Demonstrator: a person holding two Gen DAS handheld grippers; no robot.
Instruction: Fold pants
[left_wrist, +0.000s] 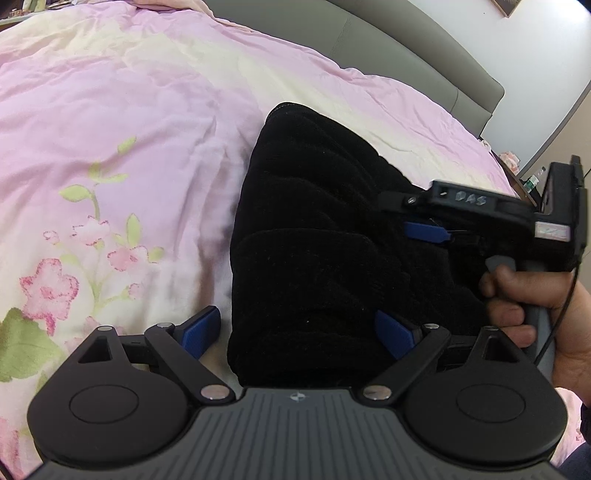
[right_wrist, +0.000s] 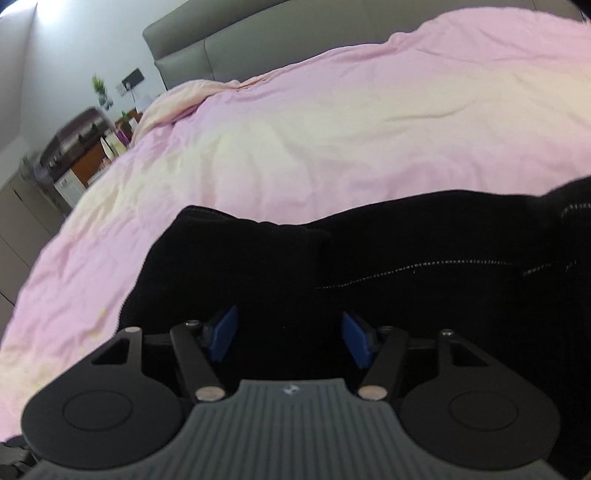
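Note:
Black pants (left_wrist: 317, 236) lie folded in a thick bundle on the pink bed cover (left_wrist: 129, 129). My left gripper (left_wrist: 299, 332) is open, its blue pads (left_wrist: 201, 330) spread either side of the bundle's near end. My right gripper (right_wrist: 290, 338) is open too, its blue pads (right_wrist: 223, 336) wide apart over the black cloth (right_wrist: 369, 258), which shows a line of white stitching. In the left wrist view the right gripper (left_wrist: 432, 230) reaches in from the right over the pants, held by a hand (left_wrist: 517, 306).
A grey padded headboard (left_wrist: 406, 62) runs along the far side of the bed. A bedside cabinet with clutter and a plant (right_wrist: 85, 140) stands at the bed's left in the right wrist view. The cover has a pink flower print (left_wrist: 51, 288).

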